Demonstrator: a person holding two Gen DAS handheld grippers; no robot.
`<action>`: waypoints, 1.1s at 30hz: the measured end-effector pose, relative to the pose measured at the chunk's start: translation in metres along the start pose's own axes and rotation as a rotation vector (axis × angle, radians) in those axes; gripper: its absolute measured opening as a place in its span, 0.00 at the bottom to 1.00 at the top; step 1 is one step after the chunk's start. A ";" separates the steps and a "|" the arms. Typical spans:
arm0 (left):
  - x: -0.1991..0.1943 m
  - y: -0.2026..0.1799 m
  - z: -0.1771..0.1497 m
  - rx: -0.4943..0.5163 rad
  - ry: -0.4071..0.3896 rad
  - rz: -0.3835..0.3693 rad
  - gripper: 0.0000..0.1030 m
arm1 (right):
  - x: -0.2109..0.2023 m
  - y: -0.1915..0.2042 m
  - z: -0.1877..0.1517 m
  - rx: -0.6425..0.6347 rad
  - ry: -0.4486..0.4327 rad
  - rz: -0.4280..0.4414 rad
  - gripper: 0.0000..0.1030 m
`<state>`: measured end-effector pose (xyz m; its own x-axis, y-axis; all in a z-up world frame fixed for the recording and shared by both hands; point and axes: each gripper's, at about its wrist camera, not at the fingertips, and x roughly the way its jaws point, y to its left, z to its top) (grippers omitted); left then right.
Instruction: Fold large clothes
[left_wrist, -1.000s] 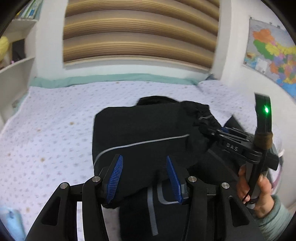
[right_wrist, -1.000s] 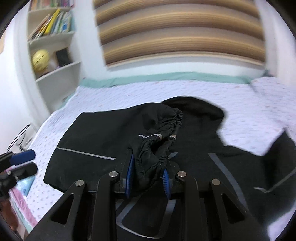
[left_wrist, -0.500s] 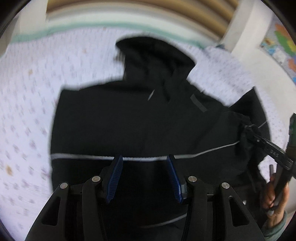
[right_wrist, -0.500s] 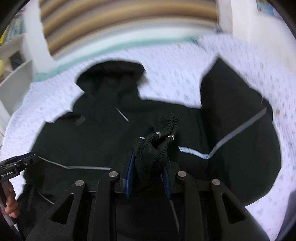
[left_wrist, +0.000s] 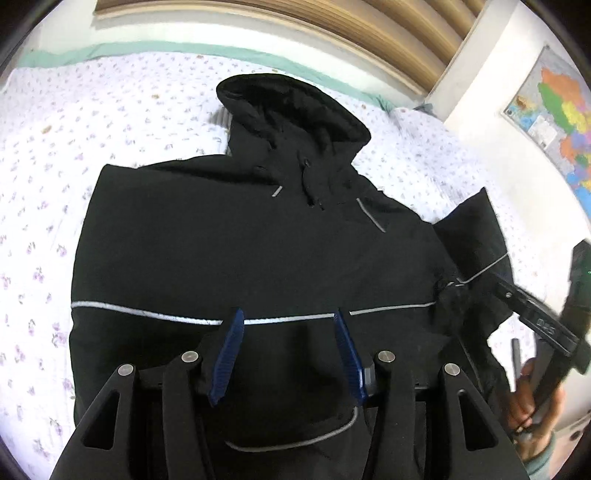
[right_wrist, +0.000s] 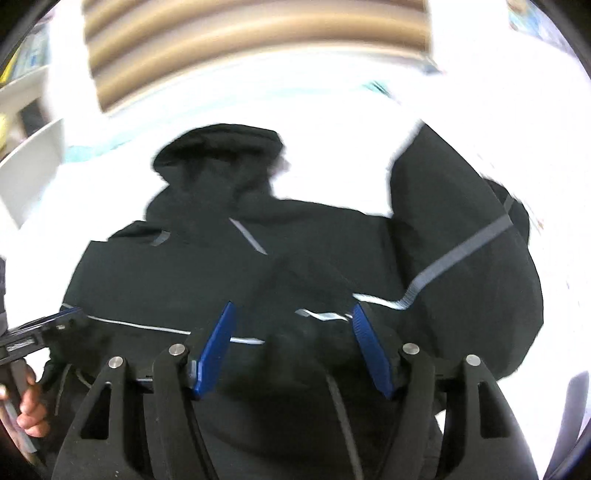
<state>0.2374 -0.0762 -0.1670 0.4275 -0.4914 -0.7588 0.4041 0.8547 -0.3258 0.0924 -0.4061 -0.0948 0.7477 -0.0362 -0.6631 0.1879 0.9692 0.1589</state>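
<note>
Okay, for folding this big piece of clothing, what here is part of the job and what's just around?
Part of the job:
black jacket
left hand-held gripper
right hand-held gripper
bed

Just around:
wall map
headboard
shelf

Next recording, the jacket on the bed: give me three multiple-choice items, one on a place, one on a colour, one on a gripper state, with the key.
1. Where does the hood of the jacket point?
A. toward the wooden headboard
B. toward the camera
C. off the bed

2. What colour are the pads of the left gripper?
A. red
B. blue
C. green

3. How do the jaws of the right gripper stand?
A. shut on a cuff
B. shut on nothing
C. open

Key: 1 A, the hood lies at the jacket's far end, nearest the headboard. 2 B, both pads show blue against the black fabric. 3 C, a wide gap separates the pads, with bunched fabric lying between them unclamped.
</note>
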 end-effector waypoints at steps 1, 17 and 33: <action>0.006 0.000 0.000 0.000 0.014 0.012 0.51 | 0.003 0.007 -0.001 -0.015 0.006 0.007 0.67; 0.020 -0.044 -0.016 0.095 0.063 0.128 0.51 | 0.029 0.016 -0.054 -0.037 0.168 0.028 0.69; 0.095 -0.209 0.011 0.155 0.086 -0.084 0.51 | -0.111 -0.168 -0.013 0.207 -0.099 -0.056 0.69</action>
<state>0.2030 -0.3032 -0.1649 0.3189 -0.5376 -0.7805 0.5580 0.7722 -0.3039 -0.0305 -0.5618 -0.0578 0.7891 -0.1218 -0.6020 0.3499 0.8947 0.2776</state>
